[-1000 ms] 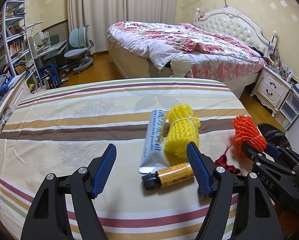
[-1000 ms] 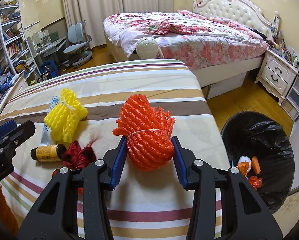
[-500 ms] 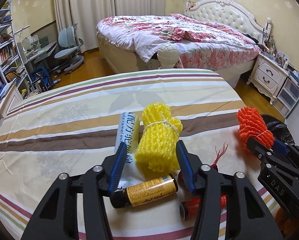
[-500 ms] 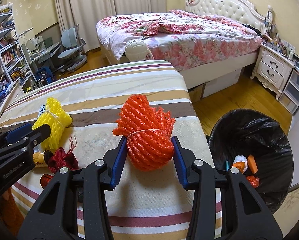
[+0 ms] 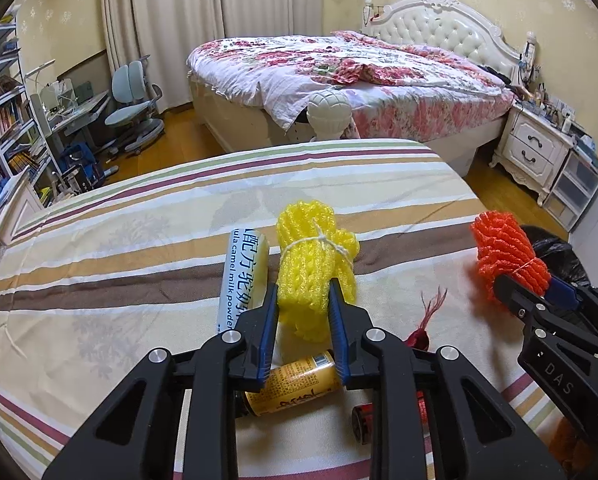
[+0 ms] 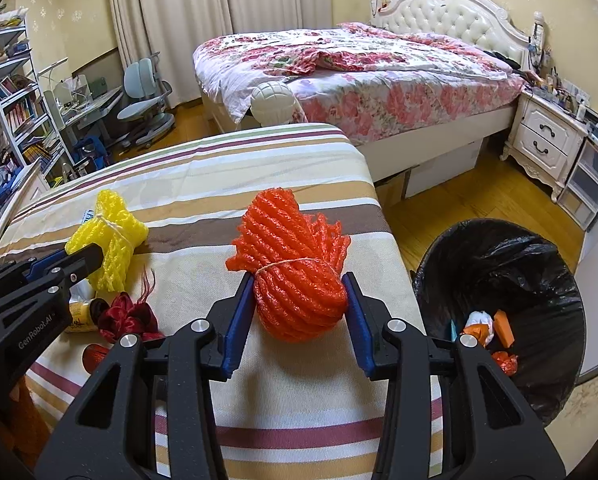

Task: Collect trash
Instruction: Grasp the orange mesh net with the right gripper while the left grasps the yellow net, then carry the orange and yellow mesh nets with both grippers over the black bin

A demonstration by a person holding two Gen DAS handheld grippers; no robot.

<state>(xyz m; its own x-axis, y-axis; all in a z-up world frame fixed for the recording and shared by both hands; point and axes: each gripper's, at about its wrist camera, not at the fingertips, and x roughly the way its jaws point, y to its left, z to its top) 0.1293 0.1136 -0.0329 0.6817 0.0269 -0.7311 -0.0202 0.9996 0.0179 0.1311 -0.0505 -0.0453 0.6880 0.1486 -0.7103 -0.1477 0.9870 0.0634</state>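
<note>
1. Trash is lying scattered on a striped table [image 5: 99, 248], toward its right edge and near side.
2. Left gripper [image 5: 303, 312] is closing its jaws on a yellow foam net bundle [image 5: 311, 272]; the blue pads are pressing the bundle's near end from both sides, after narrowing over the last moment. The bundle is tied with white string and is resting on the cloth.
3. A blue-and-white sachet [image 5: 241, 276] is lying just beside the yellow bundle, on its left, partly under the left finger.
4. A small yellow-labelled bottle [image 5: 295, 384] is lying on its side below the left gripper, close to the table's near edge.
5. A red ribbon bow [image 6: 125, 316] is sitting between the two grippers; a small red tube [image 5: 363, 424] is lying near it, partly hidden.
6. Right gripper [image 6: 299, 312] is clamping an orange foam net bundle [image 6: 295, 272], pads touching both sides. The bundle is sitting over the right edge area of the table; whether it is touching the cloth I cannot tell.
7. A bin lined with a black bag [image 6: 499, 264] is standing on the wooden floor just off the table's right edge, holding white and orange scraps.
8. Beyond the table's far edge, a bed [image 5: 359, 76] with a floral cover is standing.
</note>
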